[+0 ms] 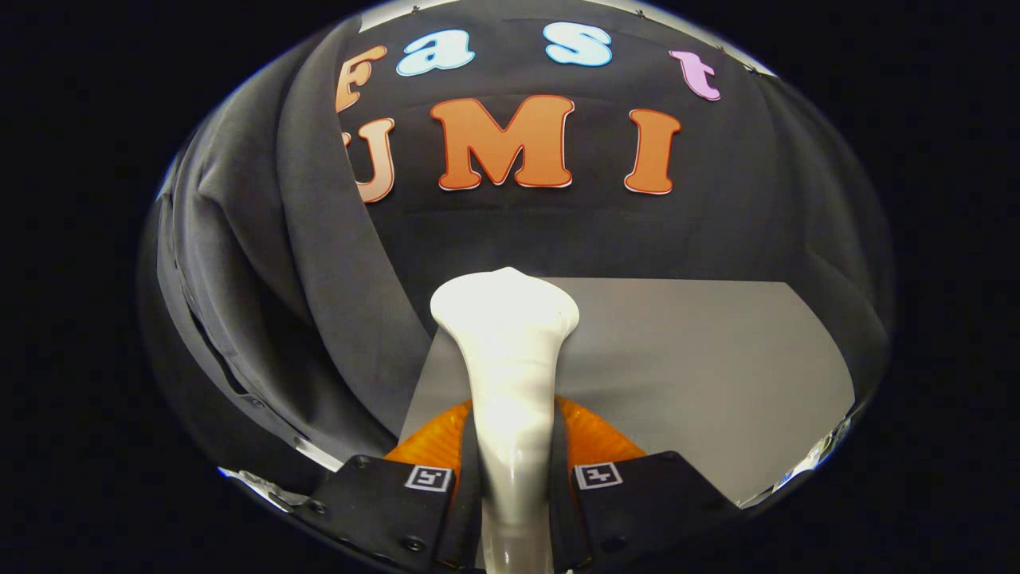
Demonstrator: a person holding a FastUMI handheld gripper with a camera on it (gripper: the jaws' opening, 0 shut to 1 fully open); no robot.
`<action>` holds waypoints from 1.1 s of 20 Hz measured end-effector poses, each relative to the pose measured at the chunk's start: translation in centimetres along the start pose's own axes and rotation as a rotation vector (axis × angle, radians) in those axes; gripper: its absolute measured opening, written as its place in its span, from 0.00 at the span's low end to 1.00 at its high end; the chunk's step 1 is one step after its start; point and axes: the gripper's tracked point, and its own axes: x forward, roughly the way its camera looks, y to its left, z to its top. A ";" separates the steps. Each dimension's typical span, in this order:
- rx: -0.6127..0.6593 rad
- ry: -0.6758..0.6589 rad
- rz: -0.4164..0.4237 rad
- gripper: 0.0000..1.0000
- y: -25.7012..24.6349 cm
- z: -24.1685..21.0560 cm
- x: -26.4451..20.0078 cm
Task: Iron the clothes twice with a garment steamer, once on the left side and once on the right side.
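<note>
The black two-finger gripper (514, 498) is closed on the one white plastic garment steamer (508, 375), a finger pressing each side of its slim handle. One dark grey hanging garment (271, 263) drapes left of the steamer, its edge seemingly just beside the steamer's flared head. One flat grey tabletop (701, 375) spreads right of the steamer, bare. An orange ribbed part (594, 434) sits behind the handle.

No legible words; square coded markers (429, 478) top both fingers (374, 510) gripping the steamer (506, 335)
</note>
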 end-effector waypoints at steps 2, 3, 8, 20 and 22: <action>0.018 -0.039 -0.009 0.42 -0.4 0.2 -1.0; 0.023 -0.041 -0.012 0.42 -0.6 -0.3 -1.2; 0.039 -0.182 -0.095 0.42 -3.2 0.1 -4.6; -0.002 -0.475 -0.116 0.41 0.1 -4.3 -19.7; -0.022 -0.517 -0.124 0.41 1.0 -4.9 -22.0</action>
